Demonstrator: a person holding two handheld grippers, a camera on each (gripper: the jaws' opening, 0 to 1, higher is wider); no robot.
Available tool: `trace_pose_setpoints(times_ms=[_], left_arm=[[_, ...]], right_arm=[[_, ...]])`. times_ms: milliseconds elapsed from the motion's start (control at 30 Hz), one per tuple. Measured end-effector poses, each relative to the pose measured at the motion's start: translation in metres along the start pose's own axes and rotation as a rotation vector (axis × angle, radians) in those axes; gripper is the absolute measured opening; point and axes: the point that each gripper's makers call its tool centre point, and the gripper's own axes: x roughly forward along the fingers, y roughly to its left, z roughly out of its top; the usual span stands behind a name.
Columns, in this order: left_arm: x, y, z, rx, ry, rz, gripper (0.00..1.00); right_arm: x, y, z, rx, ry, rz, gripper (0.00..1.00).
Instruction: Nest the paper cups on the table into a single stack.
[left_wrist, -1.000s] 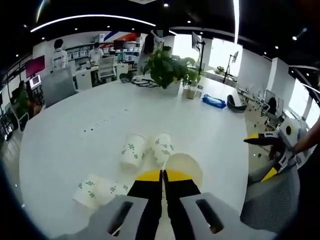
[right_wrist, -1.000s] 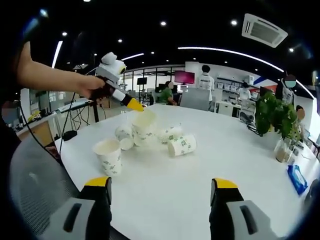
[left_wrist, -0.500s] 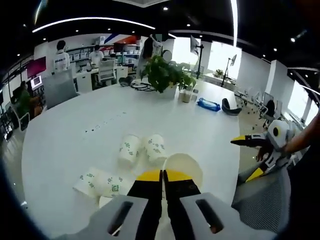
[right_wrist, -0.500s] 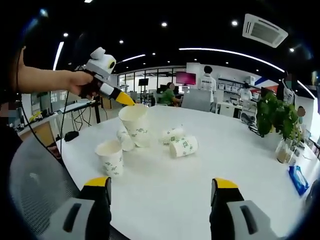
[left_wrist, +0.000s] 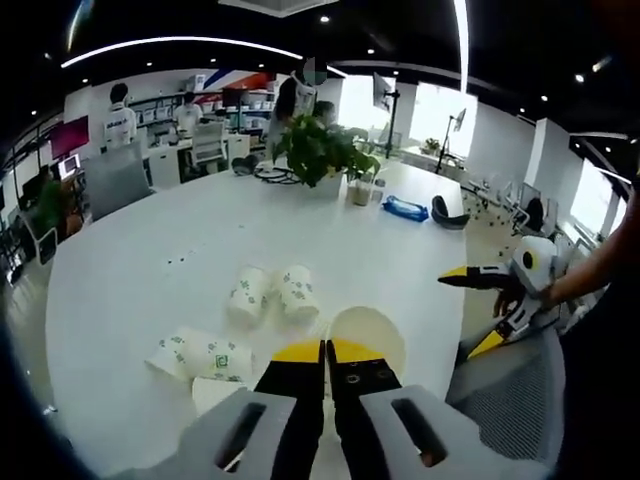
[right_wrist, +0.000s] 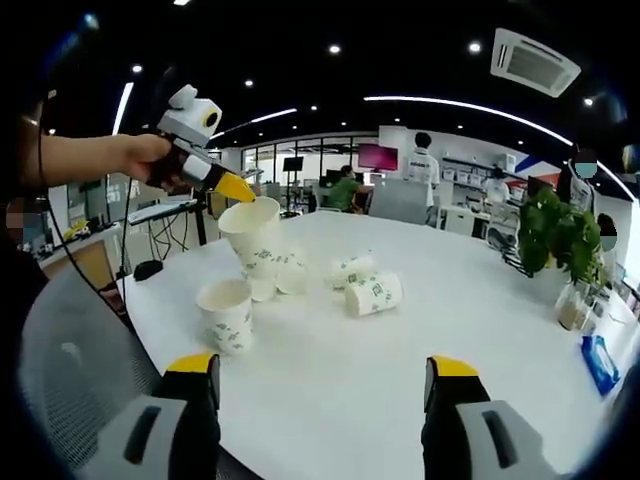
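Paper cup (right_wrist: 248, 232) pinched by its rim in left gripper (right_wrist: 240, 188), held tilted in the air, just above and beside upright cup (right_wrist: 226, 314) on table (right_wrist: 330, 380). Right gripper (right_wrist: 320, 375) spread wide, empty, farther off. Other cups (right_wrist: 372, 293) lying sideways beyond.

No legible text, brand, number or sign in either view. Cups (right_wrist: 373, 294) carry green printed marks, too small and blurred to read; one lying cup (left_wrist: 228, 359) near the table's (left_wrist: 150, 250) near edge shows a square green mark, unreadable. Red wall screen (right_wrist: 379, 156) in the background shows no readable characters. Blue packet (left_wrist: 406, 208) at the table's far edge: print not resolvable.
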Motion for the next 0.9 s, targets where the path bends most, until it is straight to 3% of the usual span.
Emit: trace_pose_setpoints(times_ms=[667,900], left_arm=[[-0.02,-0.027,-0.013,-0.023,0.038,-0.054,0.0],[-0.019,-0.032,-0.026,-0.048,0.064,-0.069,0.0]], right_arm=[[0.0,0.0,0.001,-0.002,-0.004,0.001,0.84],[-0.001,0.0,0.001,-0.002,-0.005,-0.001,0.84]])
